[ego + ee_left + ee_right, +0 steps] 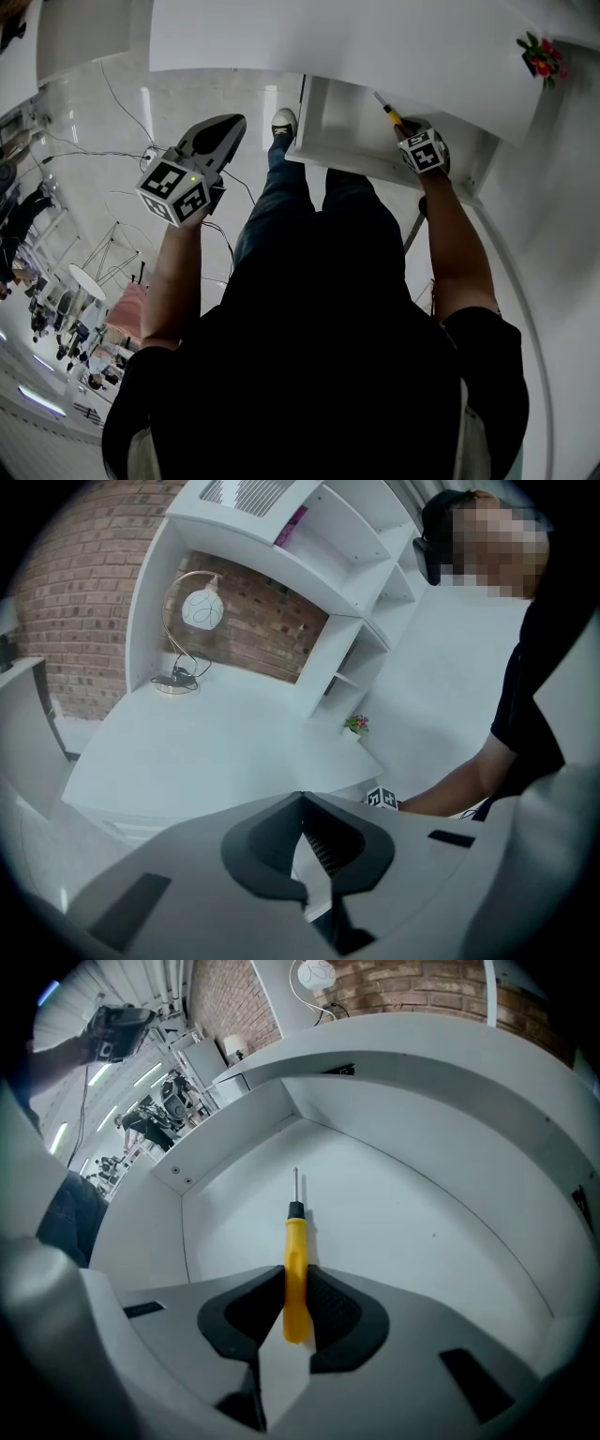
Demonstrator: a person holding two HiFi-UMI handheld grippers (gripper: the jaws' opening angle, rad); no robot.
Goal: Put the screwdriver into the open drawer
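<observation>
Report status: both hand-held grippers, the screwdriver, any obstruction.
Right hand-held gripper shut on yellow-handled metal screwdriver, over open white drawer. Left hand-held gripper shut, empty. No obstruction seen.

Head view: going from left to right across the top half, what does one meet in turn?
left claw → shoe → screwdriver → right claw → potted flowers
</observation>
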